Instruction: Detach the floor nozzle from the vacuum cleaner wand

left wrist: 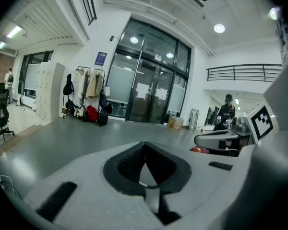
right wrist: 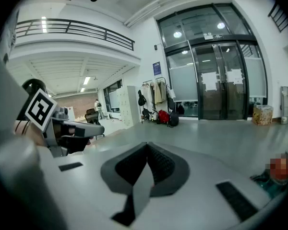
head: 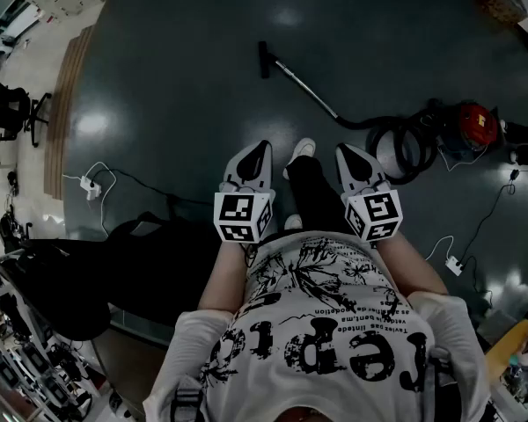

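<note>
Your left gripper is held out in front of your chest, angled a little downward. Its jaws are pressed together with nothing between them. Well ahead of it on the dark floor, toward the far side, lies the nozzle. It rests flat and is still joined to the wand, which slants from it rightward and back toward you.

Your shoe shows between the two grippers. Your right gripper matches the left: same height, same slight downward tilt, jaws closed on nothing. Further right the wand runs into the coiled hose, and the red canister sits beyond that, near the floor's right edge.

By my reading the task has not begun: you are standing well apart from the vacuum and neither gripper is near it. The step in hand is the approach.

Next you will probably need to:
- Walk up to the nozzle end and get low.
- Open both grippers.
- Take the wand just above the joint with one gripper, to steady it.
- Take the nozzle's neck with the other and pull the two apart along the wand's line.

From here you cannot tell whether the joint has a catch, so check it once you are close.
</note>
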Motion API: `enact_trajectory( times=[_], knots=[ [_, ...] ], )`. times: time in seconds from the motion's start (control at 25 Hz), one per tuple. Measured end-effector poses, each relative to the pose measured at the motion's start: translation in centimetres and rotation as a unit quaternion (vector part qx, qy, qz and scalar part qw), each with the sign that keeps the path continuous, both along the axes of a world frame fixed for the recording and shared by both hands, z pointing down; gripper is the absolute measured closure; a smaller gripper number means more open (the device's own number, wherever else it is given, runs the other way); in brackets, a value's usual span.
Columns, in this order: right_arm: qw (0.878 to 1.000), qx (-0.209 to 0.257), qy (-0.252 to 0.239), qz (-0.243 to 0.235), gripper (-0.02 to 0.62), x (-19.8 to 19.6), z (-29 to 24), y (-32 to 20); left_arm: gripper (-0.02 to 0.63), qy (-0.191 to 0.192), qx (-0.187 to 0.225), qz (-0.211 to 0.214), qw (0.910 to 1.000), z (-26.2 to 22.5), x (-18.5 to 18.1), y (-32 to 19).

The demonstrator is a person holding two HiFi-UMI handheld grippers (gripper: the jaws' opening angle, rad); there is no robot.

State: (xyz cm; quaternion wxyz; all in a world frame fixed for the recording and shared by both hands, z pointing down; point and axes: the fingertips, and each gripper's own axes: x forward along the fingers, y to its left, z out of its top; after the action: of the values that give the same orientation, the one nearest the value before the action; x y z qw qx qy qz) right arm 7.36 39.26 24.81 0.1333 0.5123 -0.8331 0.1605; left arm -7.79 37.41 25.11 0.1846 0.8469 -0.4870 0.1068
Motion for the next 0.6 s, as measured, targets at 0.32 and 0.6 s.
enact_trajectory(
  times=[0.32, 0.6],
  knots=[
    [0.998, -0.048, -0.036, -0.007, 0.592, -0.9, 2.3, -17.4, 0.601, -0.021, -0.018, -0.014, 0.9995, -0.3, -0.8, -16.7],
    [0.996, -0.034, -0.064, -0.049, 0.592, -2.2, 3.4, -29.0, 0.601, -0.060, -0.022, -0.031, 0.9975, 0.4, -3.1, -28.2]
  ],
)
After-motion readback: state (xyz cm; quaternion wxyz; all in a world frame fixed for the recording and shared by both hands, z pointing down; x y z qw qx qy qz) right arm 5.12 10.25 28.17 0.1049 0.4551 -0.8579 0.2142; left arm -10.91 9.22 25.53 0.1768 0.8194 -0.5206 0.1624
